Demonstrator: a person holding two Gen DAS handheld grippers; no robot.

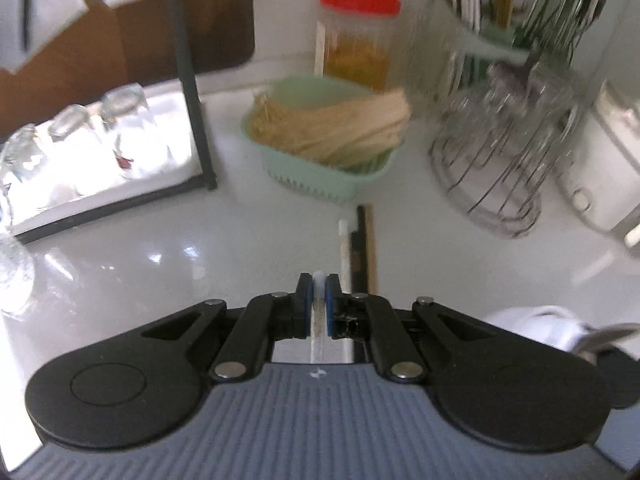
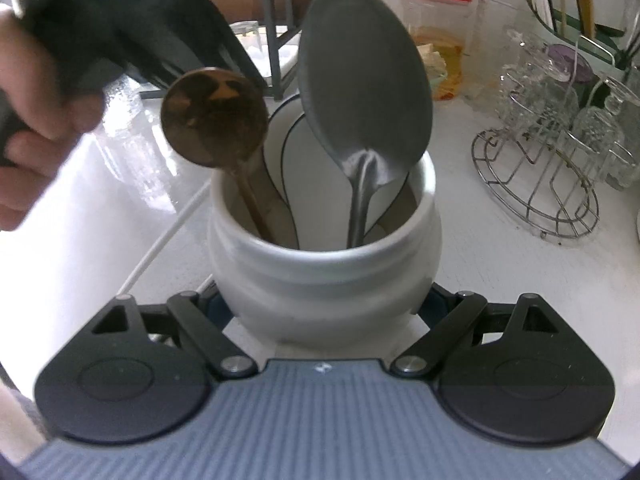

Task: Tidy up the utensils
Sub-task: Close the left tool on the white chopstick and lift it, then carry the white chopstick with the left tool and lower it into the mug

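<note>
- Left gripper [image 1: 319,282] is clenching a thin white stick [image 1: 319,312].
- Right gripper [image 2: 322,304] is grasping the white jar [image 2: 324,276], which is holding two spoons: one brown [image 2: 214,120], one grey [image 2: 366,76].

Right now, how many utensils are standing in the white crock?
3: a wooden spoon at left, a white spoon in the middle behind, and a large metal spoon at right. The crock may hide shorter ones.
</note>
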